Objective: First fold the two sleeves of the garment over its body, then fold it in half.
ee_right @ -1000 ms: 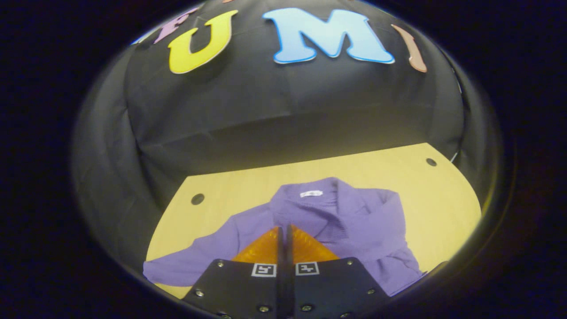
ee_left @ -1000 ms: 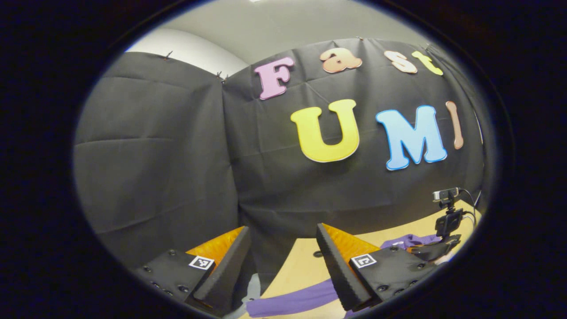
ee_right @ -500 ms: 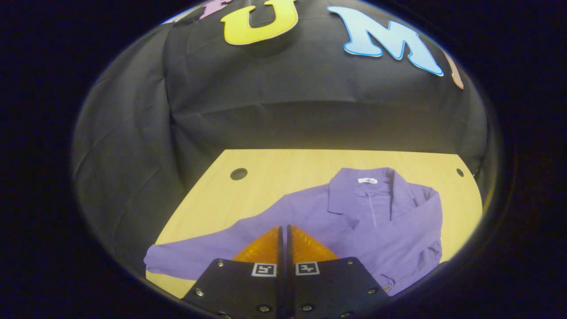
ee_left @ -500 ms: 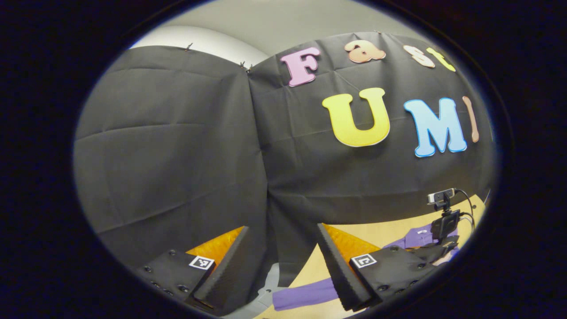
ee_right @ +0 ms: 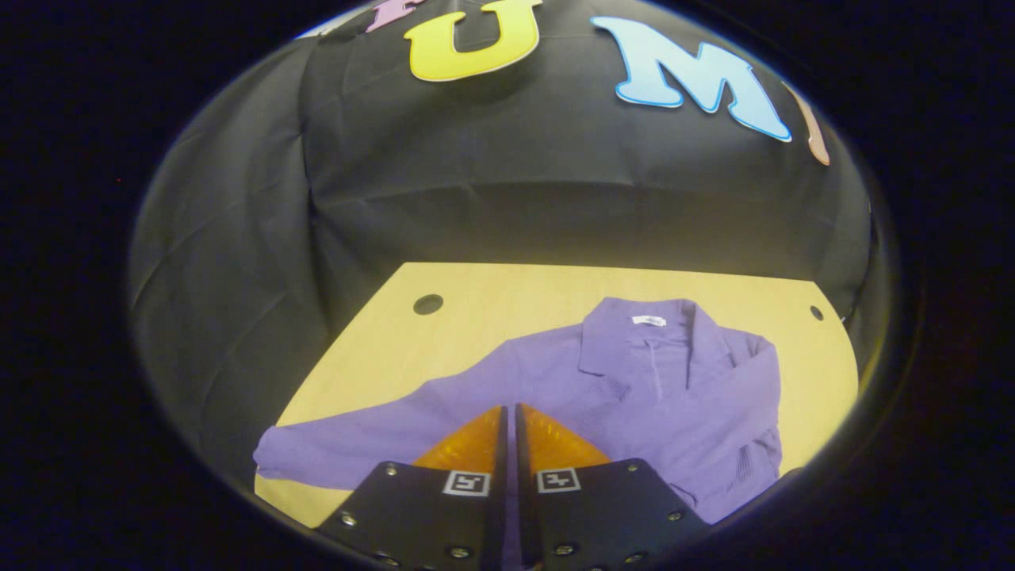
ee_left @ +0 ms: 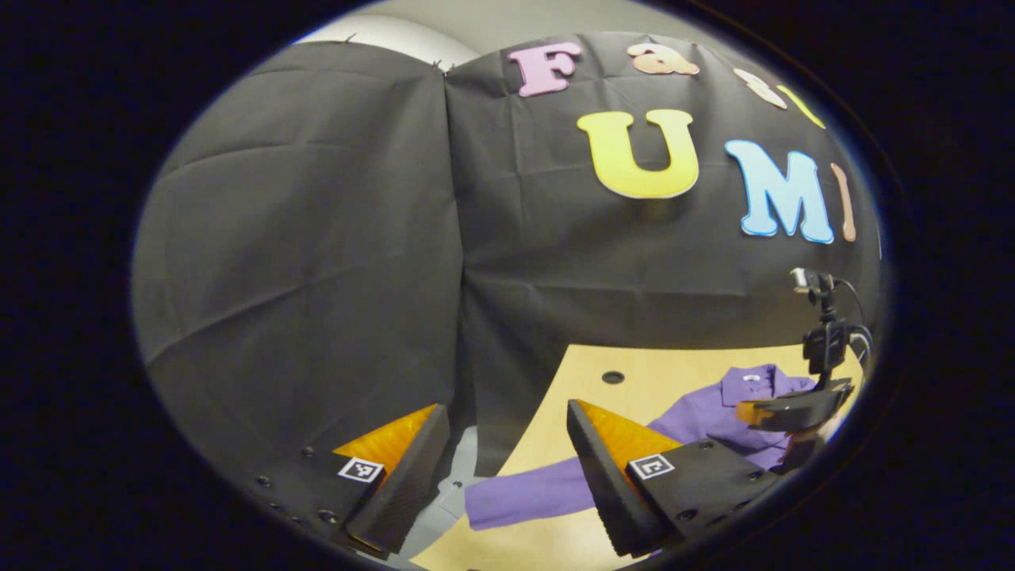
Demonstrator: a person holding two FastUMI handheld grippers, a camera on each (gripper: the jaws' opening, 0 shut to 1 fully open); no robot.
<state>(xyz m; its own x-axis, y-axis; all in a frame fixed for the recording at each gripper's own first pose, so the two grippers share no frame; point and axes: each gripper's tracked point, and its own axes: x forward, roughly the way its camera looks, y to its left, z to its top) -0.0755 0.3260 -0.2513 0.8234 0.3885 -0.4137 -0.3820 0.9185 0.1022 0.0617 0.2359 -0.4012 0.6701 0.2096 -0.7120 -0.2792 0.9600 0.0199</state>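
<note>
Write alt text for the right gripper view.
A purple shirt lies collar-up on a light wooden table, one sleeve stretched out left, the other folded over its body. The right gripper hovers above it, fingers nearly together.

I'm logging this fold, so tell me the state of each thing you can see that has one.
garment: flat on the table, collar open, not folded in half.
near sleeve: stretched out sideways, unfolded.
far sleeve: lying over the body.
left gripper: open, holding nothing.
right gripper: shut, above the garment.
</note>
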